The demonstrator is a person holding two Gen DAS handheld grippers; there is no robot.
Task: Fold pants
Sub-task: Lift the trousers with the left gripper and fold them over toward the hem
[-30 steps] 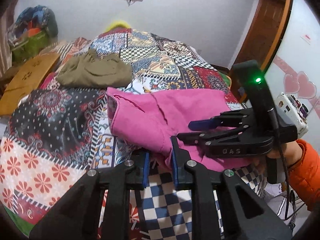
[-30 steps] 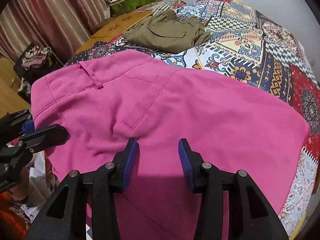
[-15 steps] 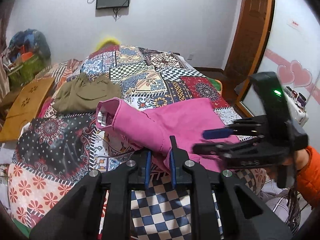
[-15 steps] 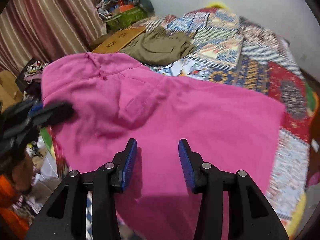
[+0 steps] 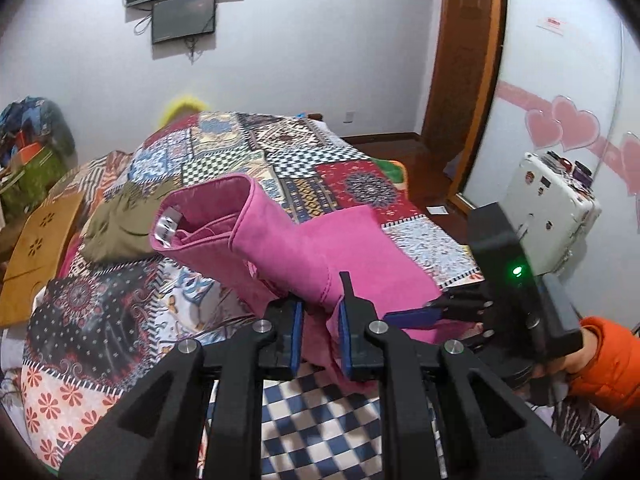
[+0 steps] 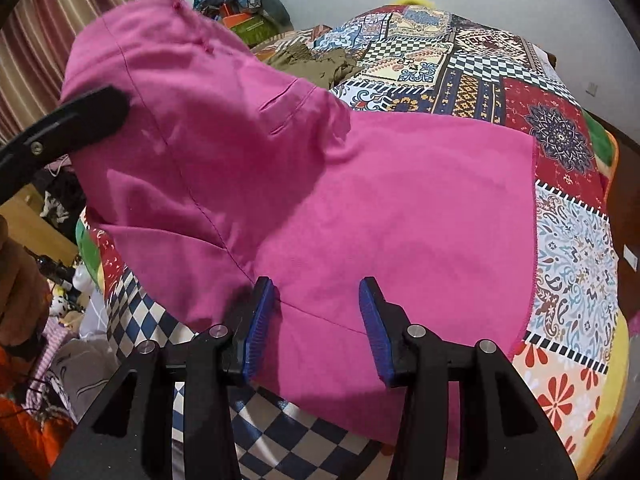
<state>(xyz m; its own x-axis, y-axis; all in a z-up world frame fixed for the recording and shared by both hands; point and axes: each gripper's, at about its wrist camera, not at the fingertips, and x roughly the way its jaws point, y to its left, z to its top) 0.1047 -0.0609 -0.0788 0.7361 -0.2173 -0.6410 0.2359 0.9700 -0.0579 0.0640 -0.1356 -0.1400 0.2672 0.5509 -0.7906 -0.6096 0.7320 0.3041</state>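
Pink pants [image 5: 304,248] lie on a patchwork bedspread [image 5: 320,168]. My left gripper [image 5: 320,320] is shut on a bunch of the pink fabric and holds the waistband end lifted, its opening with a white label facing the camera. In the right wrist view the pink pants [image 6: 360,200] spread flat at the right and rise at the left, where one finger of the left gripper [image 6: 72,120] shows. My right gripper [image 6: 316,320] is open and empty, just above the near edge of the pants. It also shows in the left wrist view [image 5: 440,308].
Folded olive-green pants [image 5: 116,228] lie further back on the bed. A wooden board [image 5: 36,248] leans at the left. A bag pile [image 5: 28,152] sits in the corner. A wooden door [image 5: 464,60] and a white device [image 5: 552,216] are at the right.
My left gripper closed on the pink fabric and lifted the waistband end up off the bed. The right gripper stayed open and drew back toward the near edge.
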